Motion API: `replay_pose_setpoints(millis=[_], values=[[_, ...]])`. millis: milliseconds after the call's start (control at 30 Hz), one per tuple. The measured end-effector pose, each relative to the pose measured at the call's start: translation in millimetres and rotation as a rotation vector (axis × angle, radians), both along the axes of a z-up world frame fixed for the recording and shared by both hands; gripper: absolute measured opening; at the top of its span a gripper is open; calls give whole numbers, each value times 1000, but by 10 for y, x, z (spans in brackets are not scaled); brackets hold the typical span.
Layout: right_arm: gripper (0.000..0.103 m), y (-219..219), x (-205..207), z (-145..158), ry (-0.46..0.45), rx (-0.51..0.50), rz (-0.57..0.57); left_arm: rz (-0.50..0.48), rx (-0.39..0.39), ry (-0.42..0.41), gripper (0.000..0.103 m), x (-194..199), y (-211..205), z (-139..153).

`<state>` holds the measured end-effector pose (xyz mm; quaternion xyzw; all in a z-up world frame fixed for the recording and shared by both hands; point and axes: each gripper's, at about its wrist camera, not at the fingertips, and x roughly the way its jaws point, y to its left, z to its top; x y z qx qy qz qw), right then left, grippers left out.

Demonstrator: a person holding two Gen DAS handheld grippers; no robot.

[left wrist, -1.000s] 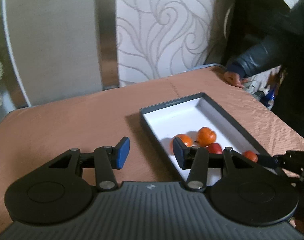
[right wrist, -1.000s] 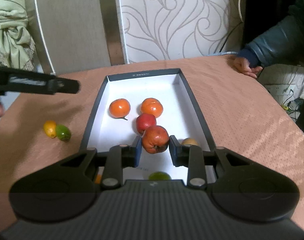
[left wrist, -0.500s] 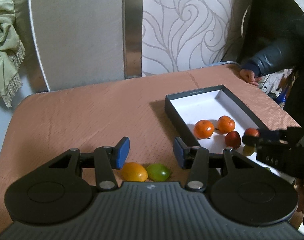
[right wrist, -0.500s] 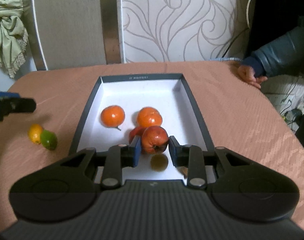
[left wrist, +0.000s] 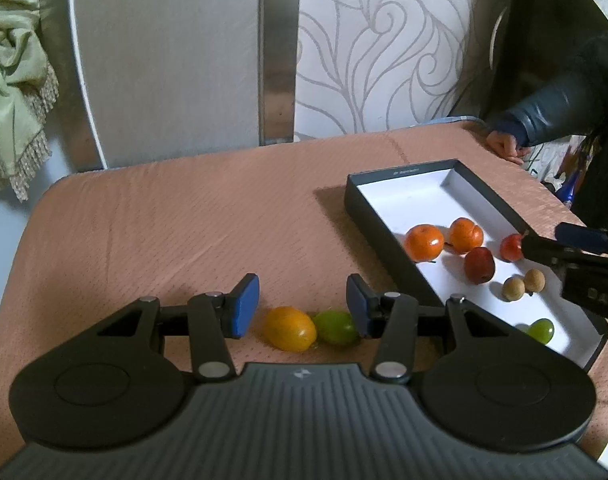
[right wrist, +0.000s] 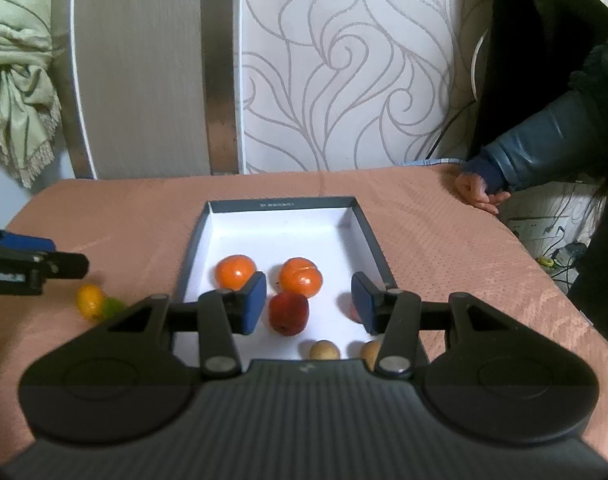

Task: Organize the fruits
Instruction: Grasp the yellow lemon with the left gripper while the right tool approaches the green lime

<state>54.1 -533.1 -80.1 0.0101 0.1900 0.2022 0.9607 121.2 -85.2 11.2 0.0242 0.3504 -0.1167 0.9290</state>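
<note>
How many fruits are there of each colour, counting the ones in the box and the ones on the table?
Orange fruits: 2
Red fruits: 2
Brown fruits: 2
Green fruits: 2
Yellow fruit: 1
Total: 9

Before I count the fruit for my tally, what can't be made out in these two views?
- Reddish fruit, right wrist view: mostly hidden behind the right gripper pad.
- Yellow fruit and green fruit, right wrist view: blurred, partly covered by the gripper body.
- Box near corner, left wrist view: covered by the other gripper.
- Box lettering: too small.
</note>
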Motion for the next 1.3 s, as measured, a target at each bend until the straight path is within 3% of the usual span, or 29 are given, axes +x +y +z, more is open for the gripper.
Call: replay_pose_setpoints(millis=[700, 1300], values=[[49, 577, -583, 9, 9, -30, 180, 35, -12, 39, 54, 62, 529, -252], [48, 616, -720, -71, 55, -55, 204, -82, -30, 71, 54, 38, 345, -464]])
